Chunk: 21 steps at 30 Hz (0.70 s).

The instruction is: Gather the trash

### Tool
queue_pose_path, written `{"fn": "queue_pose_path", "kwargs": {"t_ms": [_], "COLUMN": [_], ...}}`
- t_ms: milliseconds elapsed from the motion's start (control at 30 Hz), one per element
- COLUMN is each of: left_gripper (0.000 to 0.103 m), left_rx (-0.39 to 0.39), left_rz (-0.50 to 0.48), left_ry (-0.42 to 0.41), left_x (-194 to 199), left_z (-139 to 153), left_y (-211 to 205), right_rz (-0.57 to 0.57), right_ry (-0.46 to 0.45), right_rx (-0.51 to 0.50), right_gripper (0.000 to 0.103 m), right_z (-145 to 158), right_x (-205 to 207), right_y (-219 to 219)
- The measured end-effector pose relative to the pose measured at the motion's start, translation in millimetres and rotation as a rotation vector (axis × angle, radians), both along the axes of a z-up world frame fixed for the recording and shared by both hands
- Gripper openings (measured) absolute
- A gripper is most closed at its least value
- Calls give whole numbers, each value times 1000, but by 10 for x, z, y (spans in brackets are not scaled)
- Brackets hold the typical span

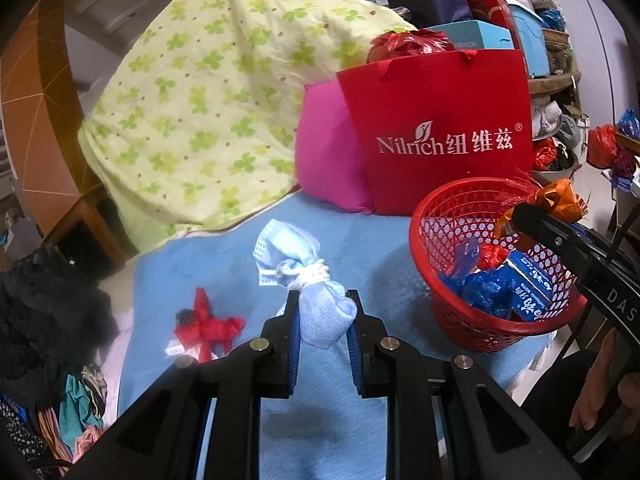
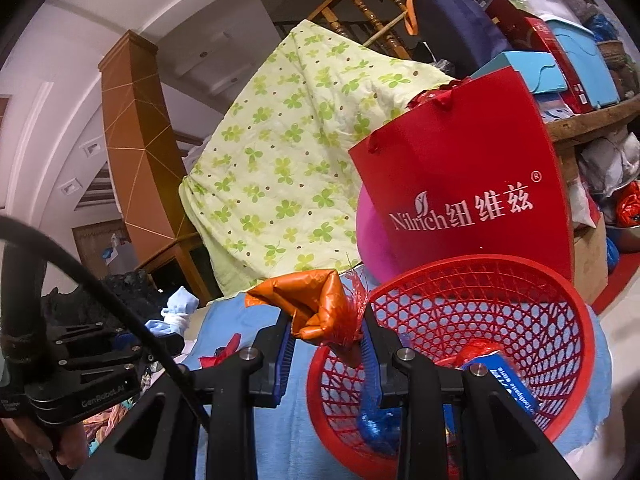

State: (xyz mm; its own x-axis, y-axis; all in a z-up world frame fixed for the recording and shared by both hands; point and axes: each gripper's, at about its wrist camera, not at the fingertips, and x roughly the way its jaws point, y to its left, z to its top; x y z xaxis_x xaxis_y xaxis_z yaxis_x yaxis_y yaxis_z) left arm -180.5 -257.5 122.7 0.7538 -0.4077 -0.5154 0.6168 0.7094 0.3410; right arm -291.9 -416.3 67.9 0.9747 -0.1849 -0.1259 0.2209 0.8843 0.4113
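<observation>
My left gripper point(image 1: 323, 312) is shut on a knotted pale-blue cloth bundle point(image 1: 316, 304) and holds it above the blue bed cover point(image 1: 224, 264). A red scrap of trash point(image 1: 206, 326) lies on the cover to its left. My right gripper point(image 2: 326, 336) is shut on an orange wrapper point(image 2: 316, 304) at the left rim of the red mesh basket point(image 2: 576, 320). The wrapper also shows in the left wrist view point(image 1: 554, 198), over the basket point(image 1: 460, 316). The basket holds blue plastic point(image 1: 486, 290), a red wrapper and a blue toothpaste box point(image 1: 536, 286).
A red Nilrich paper bag point(image 1: 444, 128) and a pink cushion point(image 1: 328, 152) stand behind the basket. A green clover-print quilt point(image 1: 208, 92) is piled at the back left. Clothes point(image 1: 48, 320) lie at the left edge. Shelves of boxes fill the back right.
</observation>
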Motion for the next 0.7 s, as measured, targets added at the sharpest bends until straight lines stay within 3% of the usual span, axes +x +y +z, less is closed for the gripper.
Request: {"fn": "queue_pose_path", "kwargs": {"t_ms": [467, 700], "left_gripper": [23, 24], "left_rx": [-1, -51], "left_rz": [-79, -170], "left_ry": [20, 104], "left_x": [-135, -169], "left_z": [-2, 13], "left_y": [-270, -456], "right_rz": [-57, -111], "right_ry": [-36, -59], "right_rx": [105, 190], "right_gripper": [33, 33], "right_z": [-78, -145], "right_x": [-229, -377], "right_y": [-328, -565]}}
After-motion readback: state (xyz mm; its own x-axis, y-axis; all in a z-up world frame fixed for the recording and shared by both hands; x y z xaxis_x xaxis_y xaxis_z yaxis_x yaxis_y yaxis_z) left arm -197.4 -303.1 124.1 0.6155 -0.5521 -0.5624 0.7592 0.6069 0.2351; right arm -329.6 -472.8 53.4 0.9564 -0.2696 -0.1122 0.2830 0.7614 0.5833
